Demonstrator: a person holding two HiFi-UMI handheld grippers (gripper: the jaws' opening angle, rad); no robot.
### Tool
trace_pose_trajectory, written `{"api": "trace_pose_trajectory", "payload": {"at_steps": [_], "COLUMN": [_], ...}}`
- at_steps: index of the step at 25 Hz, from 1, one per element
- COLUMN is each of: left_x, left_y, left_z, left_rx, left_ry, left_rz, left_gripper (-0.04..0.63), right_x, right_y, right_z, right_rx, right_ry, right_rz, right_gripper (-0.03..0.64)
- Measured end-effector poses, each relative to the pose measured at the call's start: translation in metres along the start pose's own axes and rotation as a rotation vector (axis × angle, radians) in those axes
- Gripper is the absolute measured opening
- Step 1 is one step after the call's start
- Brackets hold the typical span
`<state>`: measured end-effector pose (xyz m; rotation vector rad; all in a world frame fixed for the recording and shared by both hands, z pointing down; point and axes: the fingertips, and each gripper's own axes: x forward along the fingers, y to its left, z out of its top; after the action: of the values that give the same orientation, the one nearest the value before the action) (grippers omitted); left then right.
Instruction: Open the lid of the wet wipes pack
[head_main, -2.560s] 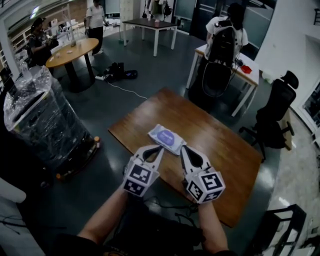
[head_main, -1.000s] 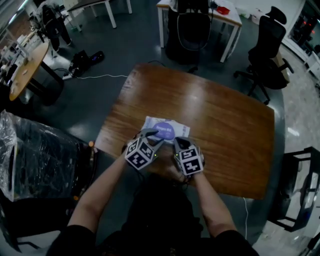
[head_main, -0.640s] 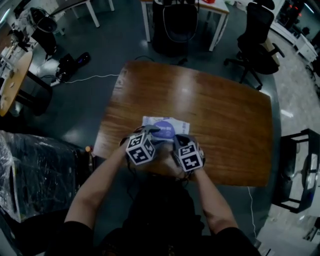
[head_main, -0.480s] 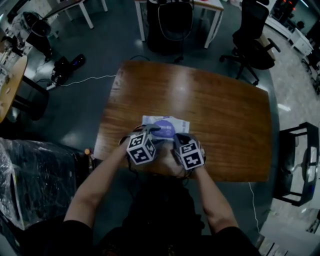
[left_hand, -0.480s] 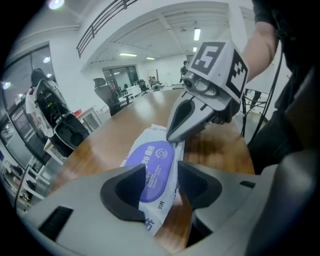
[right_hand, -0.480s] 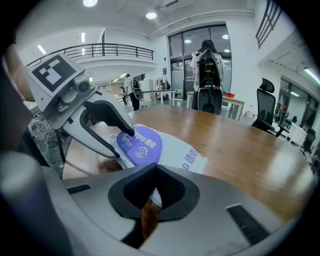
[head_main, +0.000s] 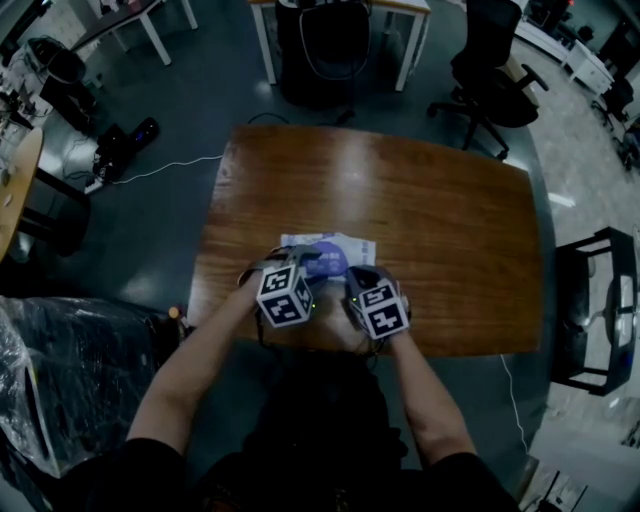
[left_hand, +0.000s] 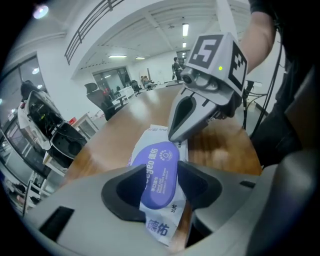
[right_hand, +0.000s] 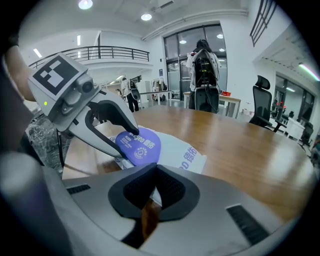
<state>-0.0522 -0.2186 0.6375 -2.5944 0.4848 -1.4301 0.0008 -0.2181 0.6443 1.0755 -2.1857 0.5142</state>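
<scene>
Since half a second ago the left gripper (left_hand: 160, 186) has rolled, turning another face of its marker cube upward. Its fingers also stand wider than a second ago. The wet wipes pack (head_main: 352, 247) has kept its place, flat on the wooden table (head_main: 430, 215) near the person's edge.

The left fingers are spread either side of the purple lid (left_hand: 160, 165), one tip resting on its top. The right gripper (right_hand: 156, 189) is pressed together on the pack's near edge, pinching a sliver of white wrapper just beside the lid.

From overhead, both marker cubes cover the pack's near side. An office chair (head_main: 490, 60), a floor cable (head_main: 170, 165) and a plastic-wrapped load (head_main: 60, 360) stand well apart.
</scene>
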Motion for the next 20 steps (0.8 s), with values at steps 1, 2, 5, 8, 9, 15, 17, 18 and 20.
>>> {"api": "trace_pose_trajectory", "payload": {"at_steps": [1, 2, 5, 8, 9, 15, 17, 18, 20], "left_x": [0.0008, 0.0016, 0.0036, 0.0037, 0.0037, 0.0032, 0.0036, 0.0032, 0.0021], "left_y": [-0.0005, -0.0013, -0.002, -0.0017, -0.0015, -0.0016, -0.0009, -0.0001, 0.0021], "left_z": [-0.0002, -0.0006, -0.0023, -0.0021, -0.0016, -0.0011, -0.0006, -0.0002, 0.0011], "left_rx": [0.018, 0.036, 0.066, 0.037, 0.02, -0.087, -0.126, -0.141, -0.159], "left_ry": [0.007, 0.014, 0.028, 0.025, 0.024, 0.017, 0.011, 0.006, -0.006], "left_rz": [-0.008, -0.019, -0.053, -0.078, -0.086, -0.135, -0.146, -0.15, -0.15], "left_gripper": [0.206, 0.206, 0.202, 0.198, 0.196, 0.156, 0.15, 0.149, 0.145], "right_x": [0.0001, 0.0003, 0.0023, 0.0044, 0.0041, 0.0051, 0.0044, 0.0038, 0.0033], "right_y": [0.0002, 0.0006, 0.0015, -0.0002, -0.0006, -0.0023, -0.0021, -0.0015, -0.0005], "right_z": [-0.0004, -0.001, -0.0023, -0.004, -0.0042, -0.0061, -0.0057, -0.0051, -0.0042], "right_rx": [0.004, 0.007, 0.022, 0.037, 0.042, 0.061, 0.061, 0.064, 0.069], "right_ry": [0.002, 0.006, 0.018, 0.023, 0.026, 0.023, 0.023, 0.026, 0.031], "right_rz": [0.004, 0.009, 0.036, 0.06, 0.064, 0.066, 0.07, 0.074, 0.08], "right_gripper": [0.011, 0.011, 0.011, 0.011, 0.011, 0.011, 0.009, 0.011, 0.01]}}
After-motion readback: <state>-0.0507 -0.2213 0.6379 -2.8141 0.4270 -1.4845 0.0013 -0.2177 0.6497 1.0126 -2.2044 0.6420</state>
